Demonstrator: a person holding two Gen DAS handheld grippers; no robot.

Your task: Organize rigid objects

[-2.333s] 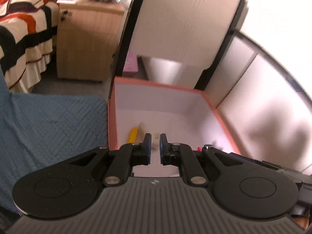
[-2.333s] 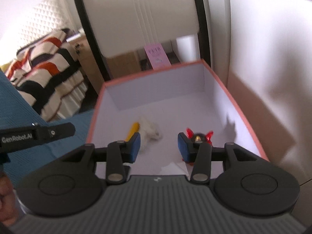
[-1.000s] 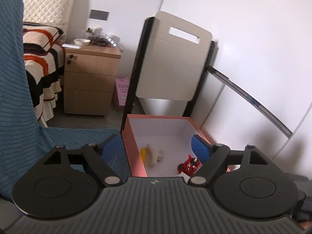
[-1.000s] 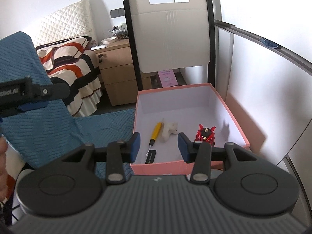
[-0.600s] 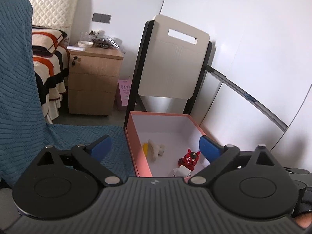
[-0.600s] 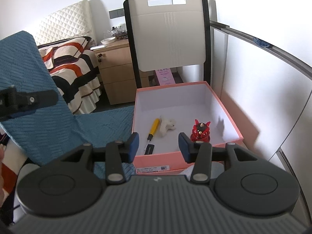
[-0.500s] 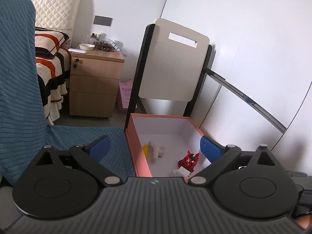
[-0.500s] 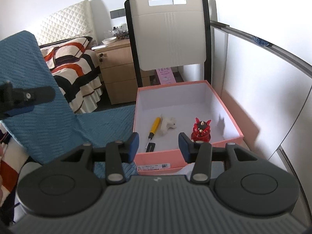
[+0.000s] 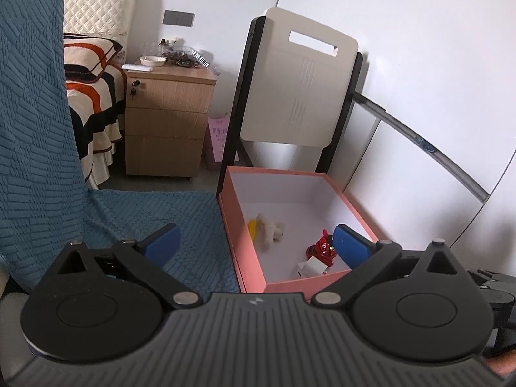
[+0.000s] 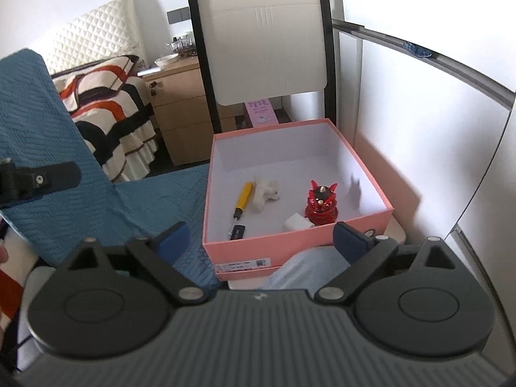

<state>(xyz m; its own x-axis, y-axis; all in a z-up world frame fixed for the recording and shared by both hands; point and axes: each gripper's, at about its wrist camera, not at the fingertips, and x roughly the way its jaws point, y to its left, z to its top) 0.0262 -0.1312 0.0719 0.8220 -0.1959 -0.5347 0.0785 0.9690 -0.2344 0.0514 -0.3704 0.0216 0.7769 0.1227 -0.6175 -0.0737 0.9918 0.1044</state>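
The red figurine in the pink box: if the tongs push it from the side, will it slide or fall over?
The red figurine stands upright, taller than its round base, so a high push would probably tip it. Its glossy, plastic-looking surface may slip in a grip. The thin horns on top look fragile. It stands close to the small white block, so a push leftward may shove that too.

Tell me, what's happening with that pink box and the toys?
A person is tidying small things into the pink box. Inside lie a yellow screwdriver, a white toy, a red figurine, a small white block and a black stick. The left gripper and right gripper are both open, empty and held away from the box.
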